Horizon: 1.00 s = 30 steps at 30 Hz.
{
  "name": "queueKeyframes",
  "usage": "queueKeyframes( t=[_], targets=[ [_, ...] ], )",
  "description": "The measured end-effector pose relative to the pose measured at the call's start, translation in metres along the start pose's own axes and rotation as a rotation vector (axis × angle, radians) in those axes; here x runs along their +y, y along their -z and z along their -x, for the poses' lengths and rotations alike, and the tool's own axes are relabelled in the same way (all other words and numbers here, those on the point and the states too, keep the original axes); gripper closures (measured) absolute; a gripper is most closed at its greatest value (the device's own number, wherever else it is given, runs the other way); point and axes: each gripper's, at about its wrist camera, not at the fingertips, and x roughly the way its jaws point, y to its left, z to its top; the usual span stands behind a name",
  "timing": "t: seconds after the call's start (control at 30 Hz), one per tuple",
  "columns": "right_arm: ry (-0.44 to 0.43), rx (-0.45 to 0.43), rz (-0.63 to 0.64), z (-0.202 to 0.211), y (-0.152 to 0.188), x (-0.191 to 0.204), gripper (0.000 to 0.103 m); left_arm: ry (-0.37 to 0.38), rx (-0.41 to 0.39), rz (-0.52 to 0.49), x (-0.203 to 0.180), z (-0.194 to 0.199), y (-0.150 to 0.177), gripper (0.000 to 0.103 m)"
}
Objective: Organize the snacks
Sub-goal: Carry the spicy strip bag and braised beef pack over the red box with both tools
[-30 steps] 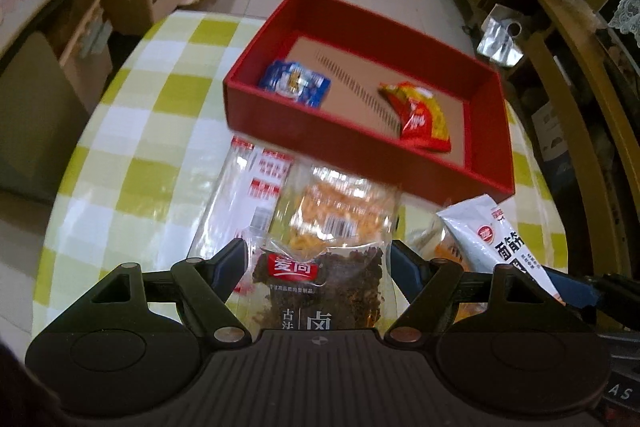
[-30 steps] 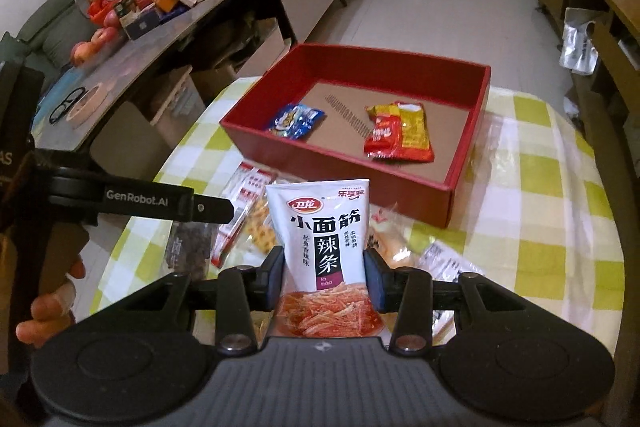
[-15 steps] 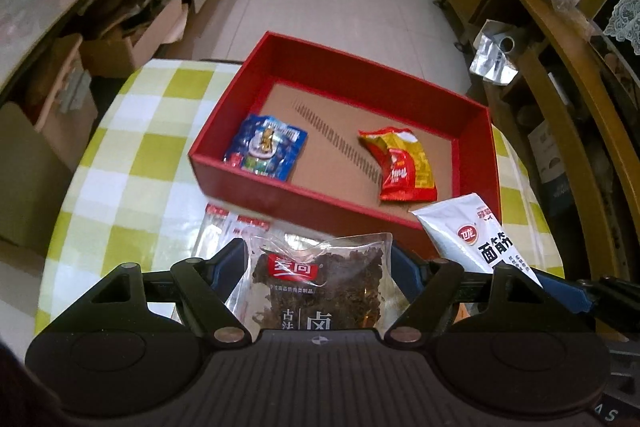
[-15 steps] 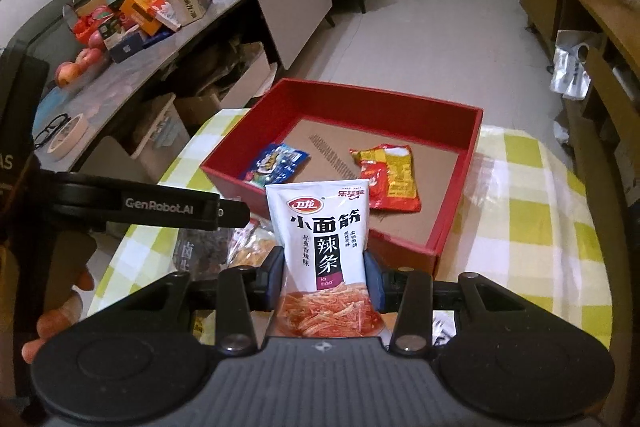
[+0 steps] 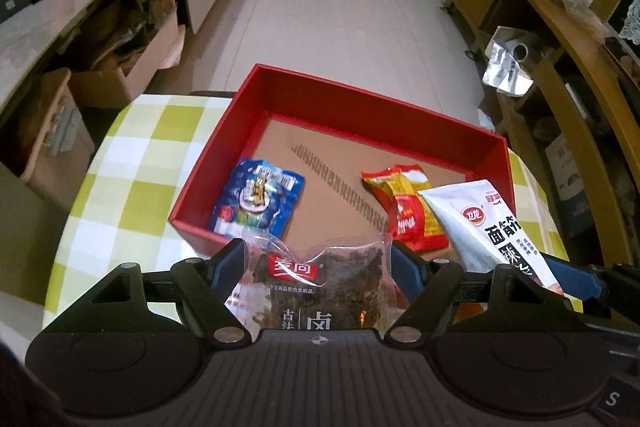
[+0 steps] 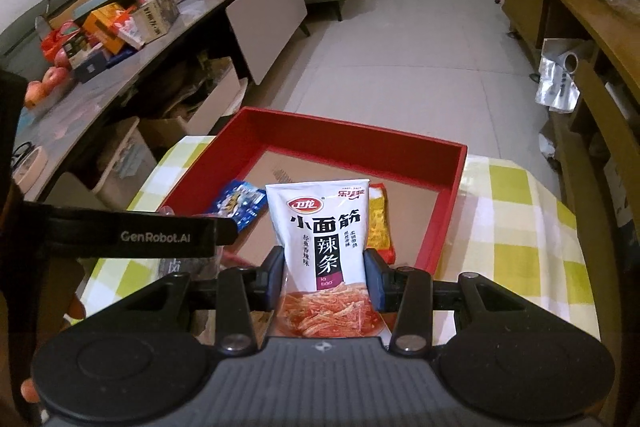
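Two claws are each gripping a snack packet over the near edge of a red box (image 5: 360, 107) that sits on a tabletop (image 5: 120, 163) covered in a green-and-white check cloth. The left claw (image 5: 318, 263) is about half open, its blue-padded fingers (image 5: 230, 263) pressed against both sides of a clear packet of dark dried meat (image 5: 324, 283) with a red label; the packet stands upright between them and hides part of the box's front wall. The right claw (image 6: 326, 275) is closed much narrower, clamped on the lower part of a white packet of spicy strips (image 6: 320, 227), which stands upright with its top above the box floor. In the left wrist view that same white packet (image 5: 480, 223) leans in from the right, over the box's near right corner.

Inside the box, on its brown cardboard floor, lie a blue packet (image 5: 258, 201) toward the left side and a red-and-yellow packet (image 5: 404, 211) toward the right, well apart from each other. In the right wrist view the blue packet (image 6: 240, 205) shows just left of the white one, and the red-and-yellow packet (image 6: 380, 227) is partly hidden behind it. The arm of the left claw crosses the left of that view, with a fingertip of the person's hand (image 6: 30, 393) below it.
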Motion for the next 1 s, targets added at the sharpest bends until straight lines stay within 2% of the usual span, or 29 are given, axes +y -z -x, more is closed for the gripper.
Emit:
queueKeyframes(
  t=[0.6,1.0],
  targets=[
    [0.061,0.027,0.017,-0.052,-0.026,-0.01,0.053,-0.064,-0.01,-0.03,-0.014,-0.043,-0.031,0.022],
    [0.084,0.037,0.037,-0.085,-0.038,-0.016,0.053,-0.065,-0.054,-0.053,-0.023,-0.07,-0.054,0.021]
  ],
)
